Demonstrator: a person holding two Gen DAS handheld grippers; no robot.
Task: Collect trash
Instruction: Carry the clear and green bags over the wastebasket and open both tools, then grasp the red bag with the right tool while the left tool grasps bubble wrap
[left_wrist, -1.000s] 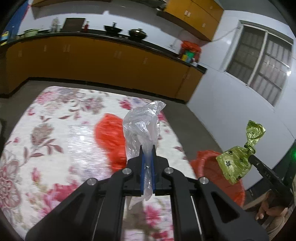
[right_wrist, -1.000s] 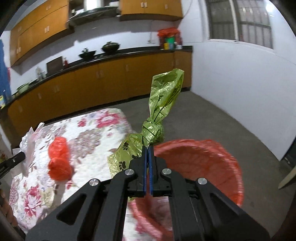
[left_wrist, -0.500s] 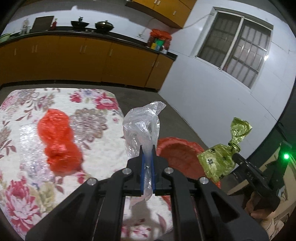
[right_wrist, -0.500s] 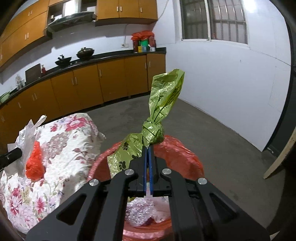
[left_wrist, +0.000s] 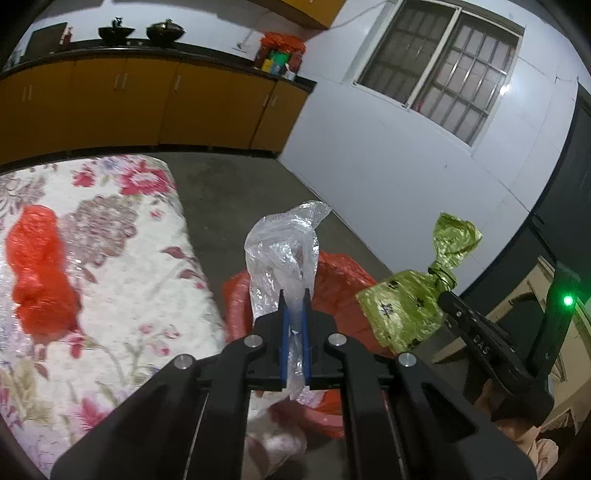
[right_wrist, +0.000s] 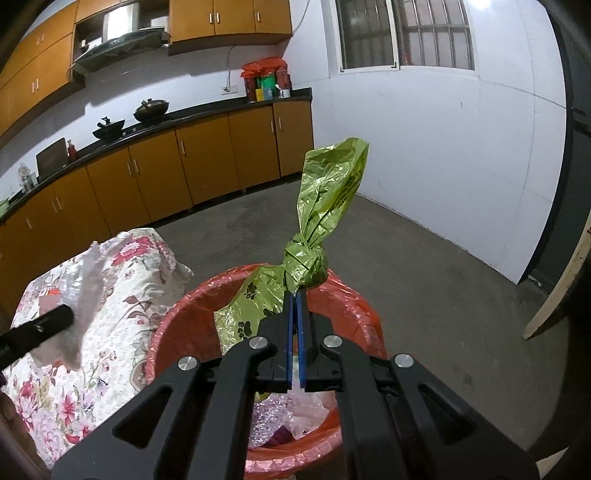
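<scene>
1. Left gripper (left_wrist: 294, 295) closed tight on a crumpled clear plastic bag (left_wrist: 282, 251), with the bag standing up between the blue pads and a tail hanging below them.
2. Right gripper (right_wrist: 294, 295) pinched shut on a knotted green bag (right_wrist: 317, 229) printed with paw marks, gripped just under the knot.
3. Green bag held directly above a bin lined with a red liner (right_wrist: 354, 306); clear and pinkish wrappers already inside.
4. Clear bag held near the bin's rim, possibly just over it; hard to judge from the left wrist view.
5. Beside the bin, a table under a floral cloth (left_wrist: 122, 280), with a crumpled red bag (left_wrist: 37, 269) lying on it.
6. Behind, orange cabinets (right_wrist: 207, 162) and a barred window (left_wrist: 443, 70).
</scene>
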